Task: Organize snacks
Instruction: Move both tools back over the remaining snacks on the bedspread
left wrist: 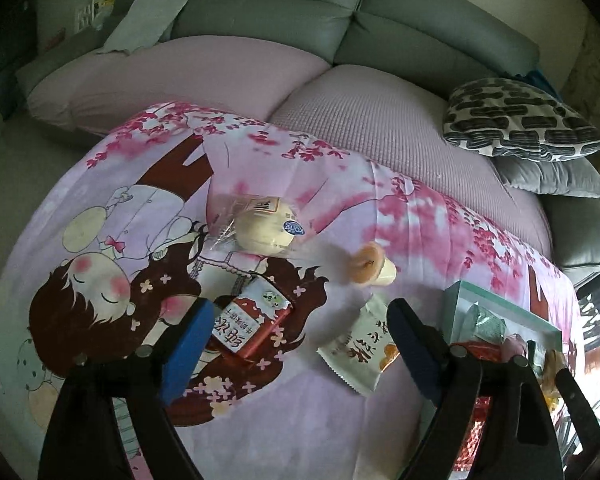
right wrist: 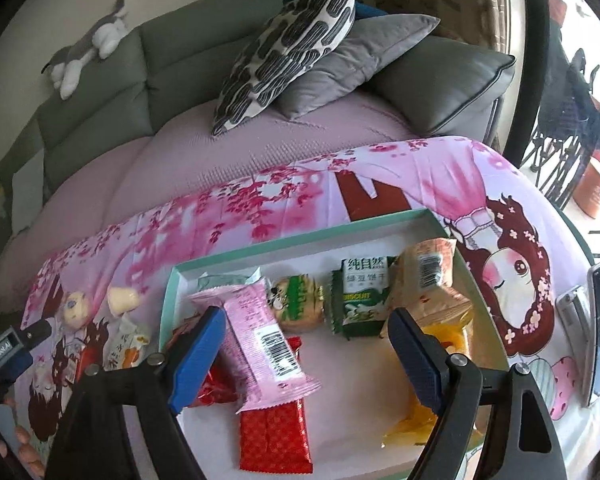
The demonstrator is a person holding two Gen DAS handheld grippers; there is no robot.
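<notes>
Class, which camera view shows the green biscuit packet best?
The right wrist view: the green biscuit packet lies unobstructed in the teal tray, label readable. The left wrist view shows only a green packet there, unidentifiable, behind the tray's wall.

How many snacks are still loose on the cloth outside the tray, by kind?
Sealed packets: 2 (red-and-white packet, white packet)
Bun in clear bag: 1
Small cream cup snack: 1
Total: 4
</notes>
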